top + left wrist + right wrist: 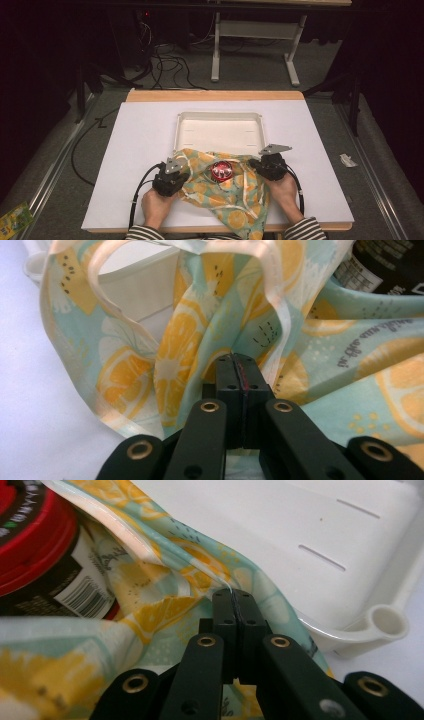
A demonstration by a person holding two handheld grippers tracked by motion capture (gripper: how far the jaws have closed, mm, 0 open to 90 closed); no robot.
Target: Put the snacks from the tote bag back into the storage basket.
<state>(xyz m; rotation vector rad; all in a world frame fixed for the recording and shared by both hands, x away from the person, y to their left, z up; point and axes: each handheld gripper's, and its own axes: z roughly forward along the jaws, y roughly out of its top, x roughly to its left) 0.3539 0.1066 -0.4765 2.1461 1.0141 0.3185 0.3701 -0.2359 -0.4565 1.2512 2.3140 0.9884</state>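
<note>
The left gripper (172,181) and the right gripper (267,166) each pinch an edge of the orange-patterned cloth bag (235,192), jaws closed tight on the fabric in both gripper views. The bag lies on the white table (140,135), its far edge draped over the near rim of the white tray (220,117). A jar with a red lid (221,171) sits inside the bag, between the two grippers

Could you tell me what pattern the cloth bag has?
Orange slices on pale mint cloth bag, clearest in the left gripper view.
</note>
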